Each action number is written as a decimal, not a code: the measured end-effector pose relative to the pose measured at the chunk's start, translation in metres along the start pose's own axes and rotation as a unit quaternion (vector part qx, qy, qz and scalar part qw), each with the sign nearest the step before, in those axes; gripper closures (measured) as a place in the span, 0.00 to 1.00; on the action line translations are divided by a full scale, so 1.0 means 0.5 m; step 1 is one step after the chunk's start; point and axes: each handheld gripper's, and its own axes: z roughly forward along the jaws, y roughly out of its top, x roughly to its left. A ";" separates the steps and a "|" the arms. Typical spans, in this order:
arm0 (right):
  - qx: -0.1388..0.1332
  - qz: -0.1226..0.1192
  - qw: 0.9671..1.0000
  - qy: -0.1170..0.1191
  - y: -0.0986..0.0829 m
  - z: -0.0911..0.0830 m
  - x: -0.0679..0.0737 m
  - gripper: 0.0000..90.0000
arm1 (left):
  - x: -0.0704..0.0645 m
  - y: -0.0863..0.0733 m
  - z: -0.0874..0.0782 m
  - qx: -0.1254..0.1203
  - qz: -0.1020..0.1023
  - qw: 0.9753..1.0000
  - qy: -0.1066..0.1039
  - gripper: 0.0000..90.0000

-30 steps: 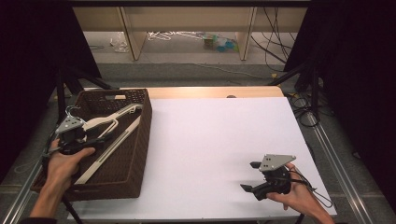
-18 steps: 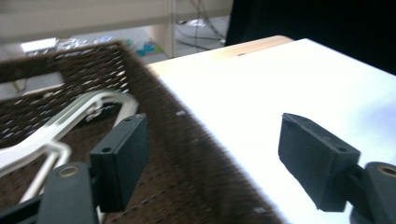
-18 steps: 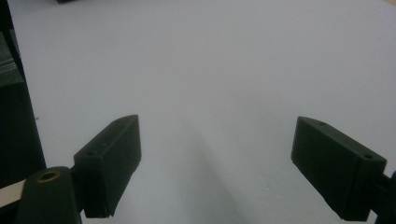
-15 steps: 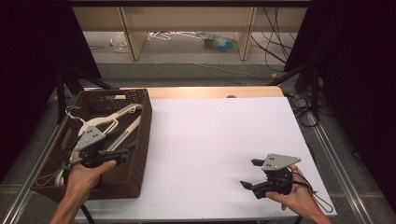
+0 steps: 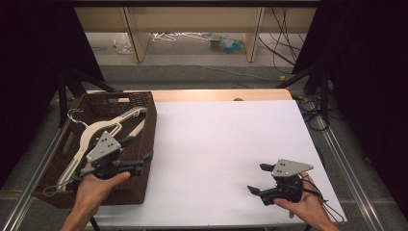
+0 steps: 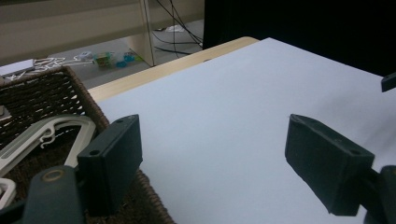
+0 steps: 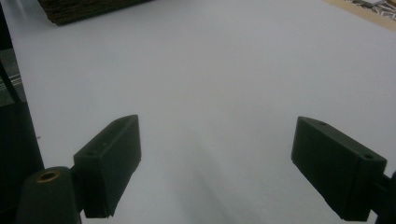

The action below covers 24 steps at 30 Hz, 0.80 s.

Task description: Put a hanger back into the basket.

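Observation:
A dark brown wicker basket (image 5: 150, 115) stands at the table's left and holds pale hangers (image 5: 110, 126) with wire hooks. My left gripper (image 5: 138, 154) hovers open over the basket's near right rim, jaws pointing right toward the white tabletop (image 5: 226, 144), nothing between them. In the left gripper view the left gripper (image 6: 215, 163) spans the basket's edge (image 6: 42, 93), with a hanger (image 6: 56, 128) to its left. My right gripper (image 5: 258, 179) rests open near the front right of the table, empty, jaws pointing left. In the right gripper view the right gripper (image 7: 215, 168) faces bare white surface.
A wooden strip (image 5: 216, 95) runs along the table's far edge. Beyond it are shelf legs, cables and small litter on the floor (image 5: 226, 43). A metal rail (image 5: 346, 163) borders the table's right side. The basket's corner (image 7: 84, 9) lies far ahead of the right gripper.
My left gripper has travelled rightward from the basket's left side across it to its near right rim, staying open. The right gripper has barely moved.

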 end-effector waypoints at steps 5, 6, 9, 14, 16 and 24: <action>-0.012 0.007 1.000 -0.006 -0.001 -0.004 0.000 0.19 | -0.030 -0.004 -0.005 -0.005 0.003 1.000 -0.014 0.21; -0.015 0.010 1.000 -0.009 -0.001 -0.005 0.000 0.19 | -0.036 -0.006 -0.006 -0.006 0.004 1.000 -0.014 0.20; -0.020 0.017 1.000 -0.010 -0.003 -0.008 0.002 0.19 | -0.056 -0.014 -0.006 -0.008 0.004 1.000 -0.026 0.20; -0.034 0.023 0.999 -0.020 -0.004 -0.013 0.003 0.19 | -0.088 -0.025 0.003 -0.007 0.014 0.999 -0.040 0.20; -0.033 0.027 0.999 -0.020 -0.006 -0.014 0.003 0.19 | -0.098 -0.031 0.007 -0.008 0.013 0.999 -0.044 0.20; -0.045 0.043 0.998 -0.027 -0.014 -0.012 -0.007 0.18 | -0.120 -0.051 0.017 -0.005 0.015 0.998 -0.057 0.18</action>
